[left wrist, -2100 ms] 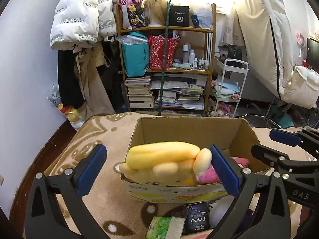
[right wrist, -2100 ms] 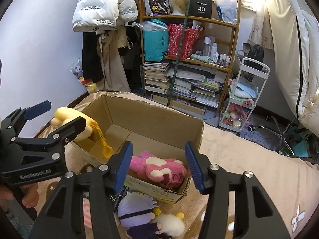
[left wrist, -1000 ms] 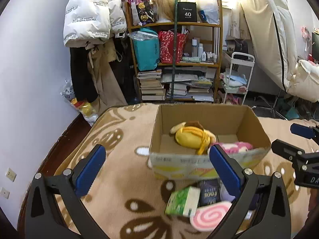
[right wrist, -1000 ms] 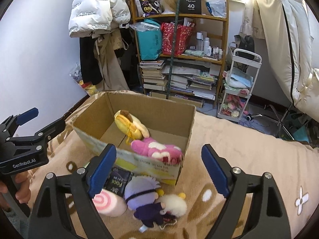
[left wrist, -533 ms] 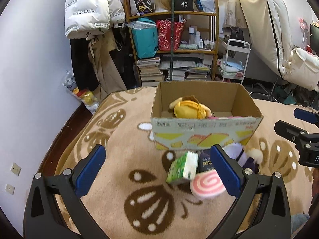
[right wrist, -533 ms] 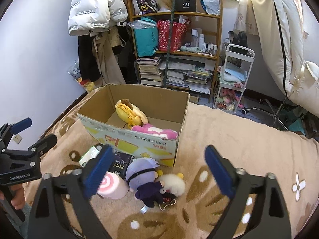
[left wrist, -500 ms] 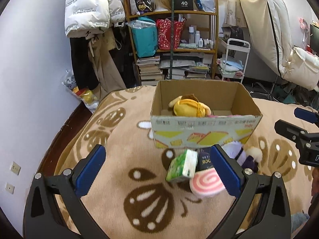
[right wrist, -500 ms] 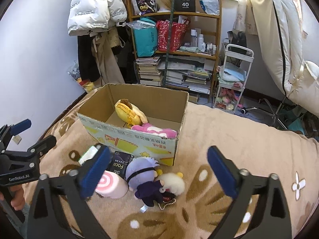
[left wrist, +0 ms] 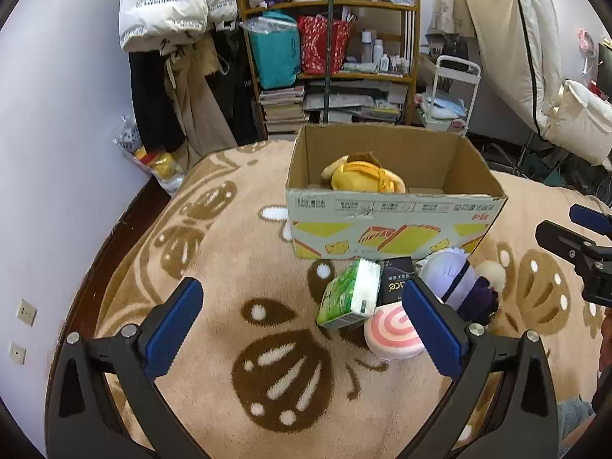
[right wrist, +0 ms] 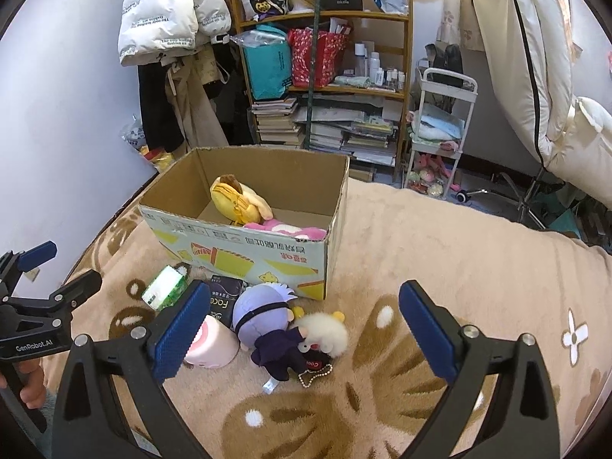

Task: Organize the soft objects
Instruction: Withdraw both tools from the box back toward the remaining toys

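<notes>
Two claws hover over a beige patterned blanket, each with its two blue-padded fingers spread wide and holding nothing. Ahead of the left claw stands one open cardboard box. Inside it lie two plush toys: one yellow plush toward the box's left side and one pink plush against the near wall, visible only from the right wrist view. Four loose items lie clustered on the blanket just in front of the box, between the left claw's fingers and toward its right finger: one green tissue pack, one dark packet, one pink swirl cushion, and one purple-haired doll with a white fluffy pompom beside it. The right claw points forward with the doll directly between its fingers and the cushion at its left finger. The left claw appears at that view's left edge, held by a hand.
</notes>
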Demonstrator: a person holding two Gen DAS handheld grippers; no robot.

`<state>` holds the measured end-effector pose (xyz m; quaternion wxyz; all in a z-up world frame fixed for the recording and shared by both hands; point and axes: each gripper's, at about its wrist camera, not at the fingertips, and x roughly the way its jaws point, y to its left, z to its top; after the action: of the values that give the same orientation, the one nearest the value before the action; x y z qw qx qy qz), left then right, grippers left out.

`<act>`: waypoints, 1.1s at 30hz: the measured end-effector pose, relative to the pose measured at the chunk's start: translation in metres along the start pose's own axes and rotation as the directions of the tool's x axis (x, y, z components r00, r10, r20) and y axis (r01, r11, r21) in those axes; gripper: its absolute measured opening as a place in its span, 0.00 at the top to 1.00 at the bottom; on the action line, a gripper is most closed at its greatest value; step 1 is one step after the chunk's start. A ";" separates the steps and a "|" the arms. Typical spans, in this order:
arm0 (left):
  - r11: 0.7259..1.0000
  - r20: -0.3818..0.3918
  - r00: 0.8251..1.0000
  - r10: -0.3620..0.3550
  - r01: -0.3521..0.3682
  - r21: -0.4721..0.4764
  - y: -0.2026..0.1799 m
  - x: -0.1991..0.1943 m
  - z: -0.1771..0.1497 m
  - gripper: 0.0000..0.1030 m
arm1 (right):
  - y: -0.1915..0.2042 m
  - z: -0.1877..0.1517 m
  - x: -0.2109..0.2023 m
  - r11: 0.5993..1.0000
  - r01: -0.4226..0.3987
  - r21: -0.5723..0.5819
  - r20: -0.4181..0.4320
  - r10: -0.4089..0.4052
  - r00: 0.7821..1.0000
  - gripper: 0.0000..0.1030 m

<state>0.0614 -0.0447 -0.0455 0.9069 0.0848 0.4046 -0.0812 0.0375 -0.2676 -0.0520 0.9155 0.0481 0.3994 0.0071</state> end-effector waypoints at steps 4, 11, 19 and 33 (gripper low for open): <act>1.000 -0.022 1.000 -0.010 0.010 -0.004 0.000 0.010 0.000 0.01 | 0.001 -0.001 0.010 1.000 -0.004 -0.004 -0.028 0.004 1.000 0.00; 0.998 -0.071 0.997 -0.039 0.036 -0.043 0.003 0.032 0.003 0.01 | 0.001 0.001 0.026 1.000 -0.017 -0.012 -0.057 0.017 0.998 0.00; 0.996 -0.094 0.994 -0.054 0.048 -0.070 0.003 0.055 0.014 0.01 | 0.004 0.003 0.043 0.999 -0.025 -0.026 -0.079 0.023 0.997 0.00; 0.996 -0.136 0.988 -0.079 0.071 -0.060 -0.005 0.085 0.017 0.01 | 0.013 -0.006 0.073 0.997 -0.027 -0.069 -0.147 0.017 0.989 0.00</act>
<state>0.1289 -0.0602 -0.0981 0.8750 0.0499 0.4715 -0.0980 0.0832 -0.2505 -0.1083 0.8847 0.0193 0.4644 0.0350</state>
